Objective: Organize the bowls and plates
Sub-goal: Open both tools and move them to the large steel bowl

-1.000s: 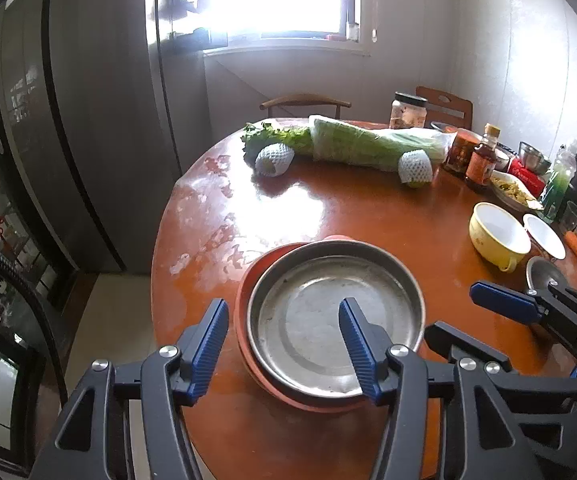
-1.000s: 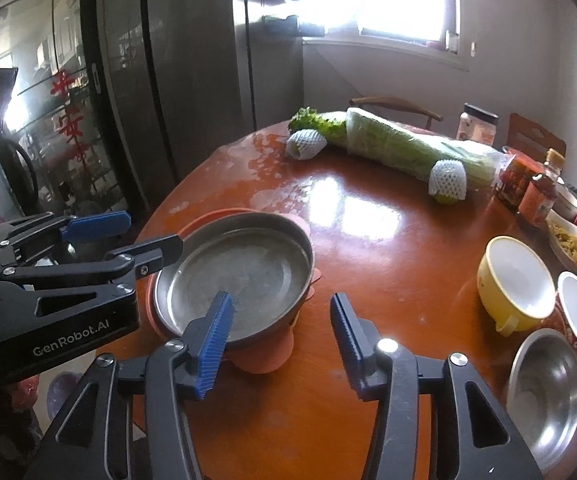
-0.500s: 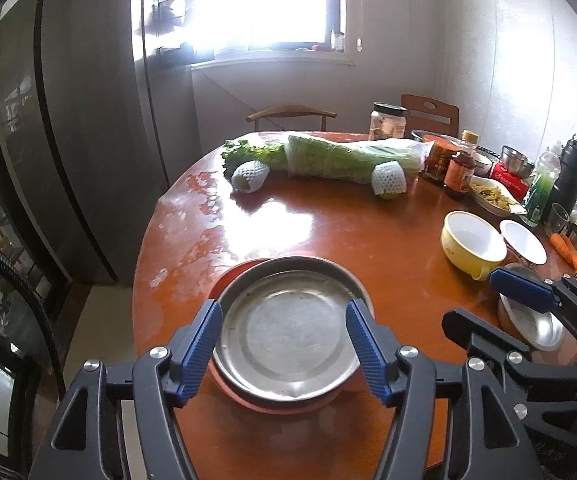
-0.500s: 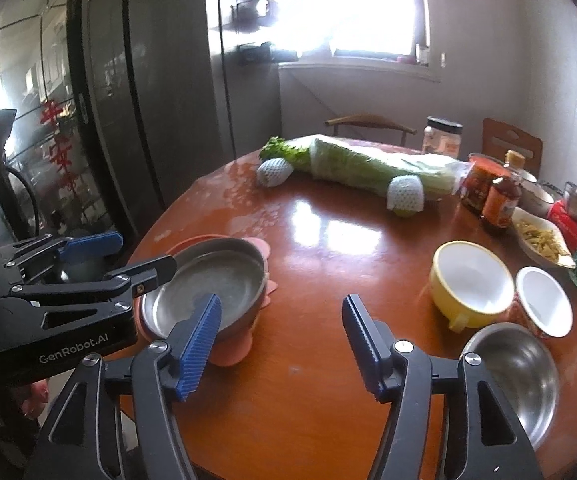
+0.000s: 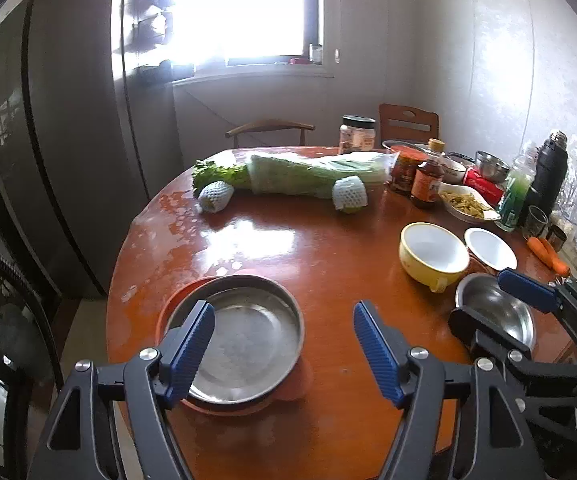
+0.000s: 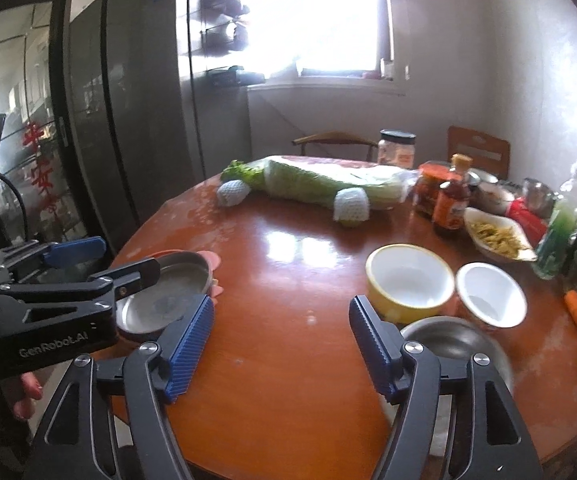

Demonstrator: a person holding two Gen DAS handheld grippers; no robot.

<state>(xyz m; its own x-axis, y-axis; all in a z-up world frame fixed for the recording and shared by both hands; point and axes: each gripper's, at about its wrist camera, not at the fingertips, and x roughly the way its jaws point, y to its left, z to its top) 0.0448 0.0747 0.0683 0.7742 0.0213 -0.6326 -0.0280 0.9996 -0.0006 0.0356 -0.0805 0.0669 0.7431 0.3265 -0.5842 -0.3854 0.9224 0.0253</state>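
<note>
A steel plate [image 5: 248, 336] sits on an orange plate [image 5: 176, 304] at the near left of the round table; both show in the right wrist view, the steel one [image 6: 168, 296] partly behind the left gripper. A yellow bowl [image 5: 432, 250], a white bowl [image 5: 490, 246] and a steel bowl [image 5: 496, 312] stand at the right. My left gripper [image 5: 284, 344] is open and empty, above the steel plate's right part. My right gripper [image 6: 280, 340] is open and empty over bare table, the steel bowl [image 6: 448, 340] behind its right finger.
At the back lie wrapped cabbage [image 5: 312, 176], two net-wrapped fruits [image 5: 350, 194], jars, sauce bottles [image 5: 426, 184], a dish of food [image 5: 466, 204], a thermos [image 5: 548, 176] and carrots [image 5: 548, 254]. Chairs stand behind the table. A fridge [image 5: 68, 120] stands at the left.
Both grippers have pulled back and upward from the table and turned right. The stacked plates now sit lower left in both views and the bowls have come into fuller view. Jaws stayed open.
</note>
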